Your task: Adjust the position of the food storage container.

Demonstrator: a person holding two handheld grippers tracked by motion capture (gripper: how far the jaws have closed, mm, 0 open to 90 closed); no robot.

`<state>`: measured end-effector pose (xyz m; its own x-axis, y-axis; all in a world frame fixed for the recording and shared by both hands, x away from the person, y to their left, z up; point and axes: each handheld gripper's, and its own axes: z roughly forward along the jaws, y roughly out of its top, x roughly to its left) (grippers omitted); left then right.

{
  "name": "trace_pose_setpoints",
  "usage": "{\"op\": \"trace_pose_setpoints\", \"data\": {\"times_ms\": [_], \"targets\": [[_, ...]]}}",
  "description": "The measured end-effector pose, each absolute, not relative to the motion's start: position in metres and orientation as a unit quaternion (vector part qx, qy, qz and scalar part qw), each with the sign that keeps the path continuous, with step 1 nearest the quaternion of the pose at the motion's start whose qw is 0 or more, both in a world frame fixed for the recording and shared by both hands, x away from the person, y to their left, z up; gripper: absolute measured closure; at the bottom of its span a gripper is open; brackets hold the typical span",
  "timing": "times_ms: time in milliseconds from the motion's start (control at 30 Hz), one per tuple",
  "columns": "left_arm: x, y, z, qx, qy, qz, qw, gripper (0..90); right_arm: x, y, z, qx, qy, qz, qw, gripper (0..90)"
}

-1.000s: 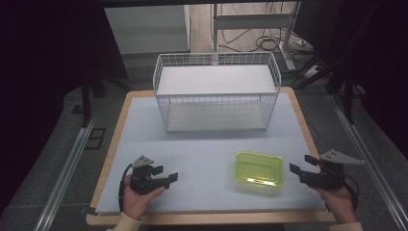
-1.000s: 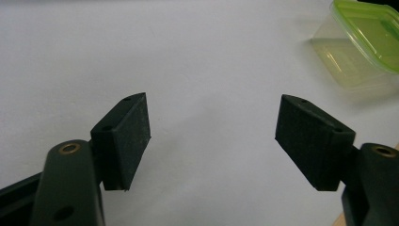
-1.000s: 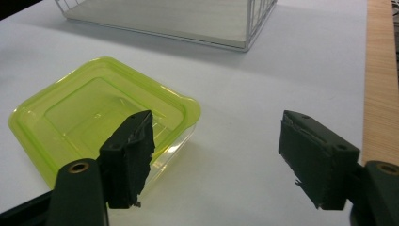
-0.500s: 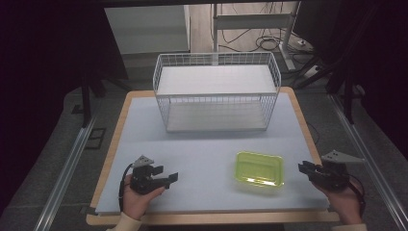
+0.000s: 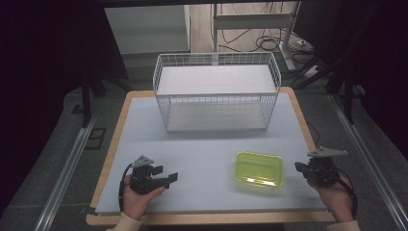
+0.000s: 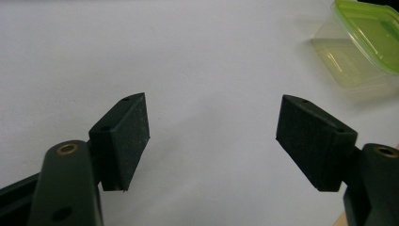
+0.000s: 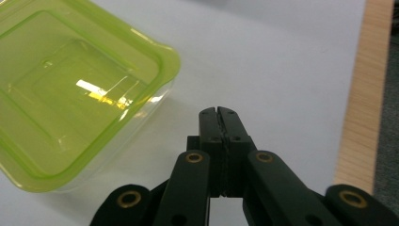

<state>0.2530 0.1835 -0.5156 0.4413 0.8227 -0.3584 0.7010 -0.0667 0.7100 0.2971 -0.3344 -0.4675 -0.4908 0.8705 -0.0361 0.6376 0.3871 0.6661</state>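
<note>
The right gripper (image 5: 301, 168), gaping a second ago, is now sitting clenched on nothing near the table's (image 5: 207, 144) right edge, just beside the green lidded container (image 5: 259, 168). The left gripper (image 5: 169, 176) is resting released near the front-left corner. The container's contents are hard to make out.

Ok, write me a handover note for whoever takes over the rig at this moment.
Left tongs: open, holding nothing, low over the mat at its near-left.
Right tongs: shut on nothing, beside the green container's right edge, not touching it.
Container: lid on, flat on the mat at front right. Wire basket: at the back, nothing inside.
Done: nothing gripped or moved yet.
Left: probably open the right tongs, grip the container and carry it to the basket.
</note>
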Motion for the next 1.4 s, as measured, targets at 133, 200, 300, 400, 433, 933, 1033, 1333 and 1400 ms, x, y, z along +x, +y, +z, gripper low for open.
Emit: {"op": "trace_pose_setpoints", "data": {"times_ms": [133, 200, 300, 400, 433, 933, 1033, 1333, 1400], "targets": [[0.253, 0.182, -0.515, 0.728, 0.523, 0.07, 0.438, 25.6, 0.297, -0.323, -0.471, 0.461, 0.818, 0.287, 0.189, 89.6], [0.253, 0.182, -0.516, 0.728, 0.523, 0.069, 0.438, 25.7, 0.297, -0.318, -0.474, 0.458, 0.823, 0.279, 0.186, 89.6], [0.253, 0.182, -0.516, 0.729, 0.523, 0.068, 0.436, 25.7, 0.298, -0.311, -0.477, 0.453, 0.83, 0.269, 0.183, 89.6], [0.253, 0.182, -0.516, 0.729, 0.523, 0.068, 0.436, 25.7, 0.3, -0.307, -0.479, 0.452, 0.833, 0.262, 0.18, 89.6], [0.253, 0.182, -0.516, 0.729, 0.523, 0.068, 0.436, 25.7, 0.3, -0.306, -0.479, 0.453, 0.834, 0.26, 0.18, 89.6], [0.253, 0.182, -0.517, 0.73, 0.523, 0.067, 0.435, 25.8, 0.304, -0.292, -0.481, 0.447, 0.841, 0.229, 0.202, 89.6], [0.253, 0.182, -0.517, 0.729, 0.524, 0.067, 0.435, 25.8, 0.306, -0.289, -0.481, 0.444, 0.843, 0.228, 0.201, 89.6], [0.253, 0.182, -0.517, 0.728, 0.524, 0.064, 0.437, 25.8, 0.313, -0.275, -0.484, 0.427, 0.852, 0.229, 0.198, 89.6], [0.253, 0.183, -0.517, 0.728, 0.525, 0.063, 0.437, 25.8, 0.314, -0.273, -0.485, 0.426, 0.853, 0.228, 0.198, 89.6]]}}
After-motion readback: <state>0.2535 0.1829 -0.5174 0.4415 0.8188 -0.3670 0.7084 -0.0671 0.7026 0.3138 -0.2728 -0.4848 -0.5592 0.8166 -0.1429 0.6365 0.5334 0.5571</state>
